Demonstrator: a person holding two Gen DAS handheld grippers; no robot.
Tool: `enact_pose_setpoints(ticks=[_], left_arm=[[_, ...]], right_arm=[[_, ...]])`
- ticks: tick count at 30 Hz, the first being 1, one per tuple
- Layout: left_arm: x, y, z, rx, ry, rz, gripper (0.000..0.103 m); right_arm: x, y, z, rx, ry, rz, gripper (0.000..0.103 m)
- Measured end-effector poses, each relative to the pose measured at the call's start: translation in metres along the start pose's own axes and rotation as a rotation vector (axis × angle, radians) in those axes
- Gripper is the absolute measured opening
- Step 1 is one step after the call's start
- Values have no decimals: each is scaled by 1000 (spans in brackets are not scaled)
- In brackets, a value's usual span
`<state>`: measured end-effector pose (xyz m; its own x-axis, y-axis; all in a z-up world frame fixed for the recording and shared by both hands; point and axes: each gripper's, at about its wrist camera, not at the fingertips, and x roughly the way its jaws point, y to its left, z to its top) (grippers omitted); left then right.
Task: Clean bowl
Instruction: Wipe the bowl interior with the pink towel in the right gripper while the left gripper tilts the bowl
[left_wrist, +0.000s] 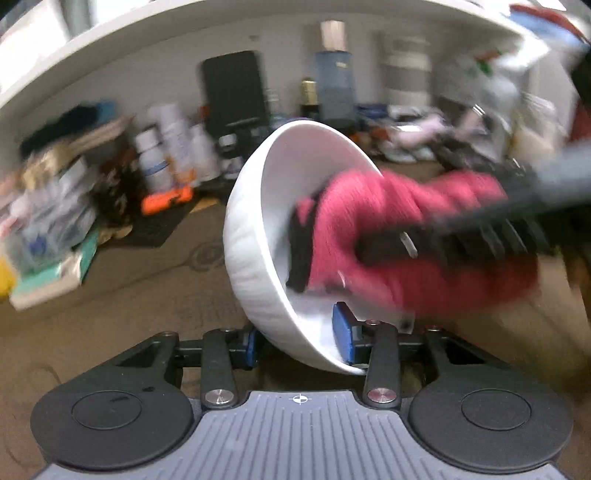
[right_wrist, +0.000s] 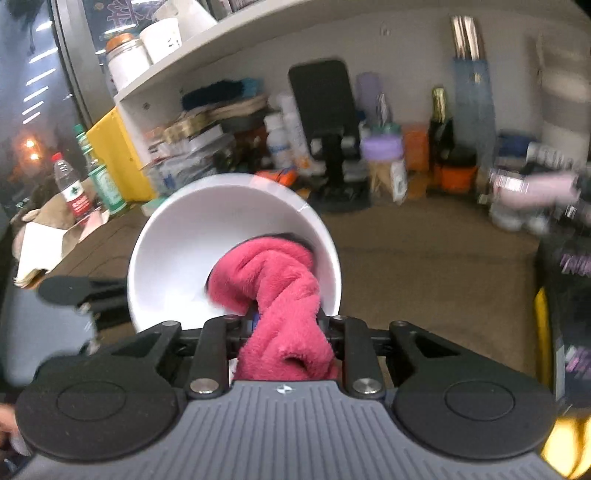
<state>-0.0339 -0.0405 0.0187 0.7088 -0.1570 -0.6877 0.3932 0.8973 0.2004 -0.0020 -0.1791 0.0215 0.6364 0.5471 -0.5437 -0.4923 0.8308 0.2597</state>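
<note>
My left gripper (left_wrist: 295, 343) holds a white bowl (left_wrist: 258, 236) tilted on its side above the table, its opening facing right. One blue pad (left_wrist: 343, 336) sits inside the bowl's wall and the other outside it. A pink cloth (left_wrist: 369, 221) is pushed into the bowl, with the right gripper's black fingers (left_wrist: 388, 247) wrapped in it and blurred. In the right wrist view, my right gripper (right_wrist: 288, 321) is shut on the pink cloth (right_wrist: 273, 273), whose bunched end lies against the inside of the bowl (right_wrist: 192, 236).
A brown table top (right_wrist: 424, 266) runs under both grippers. Along the back wall stand bottles (right_wrist: 288, 136), a black phone stand (right_wrist: 328, 122), a dark glass bottle (right_wrist: 439, 125) and stacked boxes (left_wrist: 48, 221). A white shelf board (left_wrist: 184, 33) hangs overhead.
</note>
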Motion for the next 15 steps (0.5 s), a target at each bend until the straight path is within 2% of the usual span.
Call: enact_pose_setpoints(ticks=[2,6,11,13,15], left_arm=[[-2,-4,0,34,15,4,42],[-3,-1,0,68,35,1,42],[-3,14,-2,81,69,-43,42],[-3,24,0,104,91,-74,43],[-1,28,2,120,104,-77,45]], right_arm=[[2,7,11,-45,8,3,25],[2,41,12,-235,-14,-21,25],[-18,69,-5,-465,-43,135,25],[-29,69,-10,-489,-34,197,24],[-35,56,-9,-423,-46,136,24]])
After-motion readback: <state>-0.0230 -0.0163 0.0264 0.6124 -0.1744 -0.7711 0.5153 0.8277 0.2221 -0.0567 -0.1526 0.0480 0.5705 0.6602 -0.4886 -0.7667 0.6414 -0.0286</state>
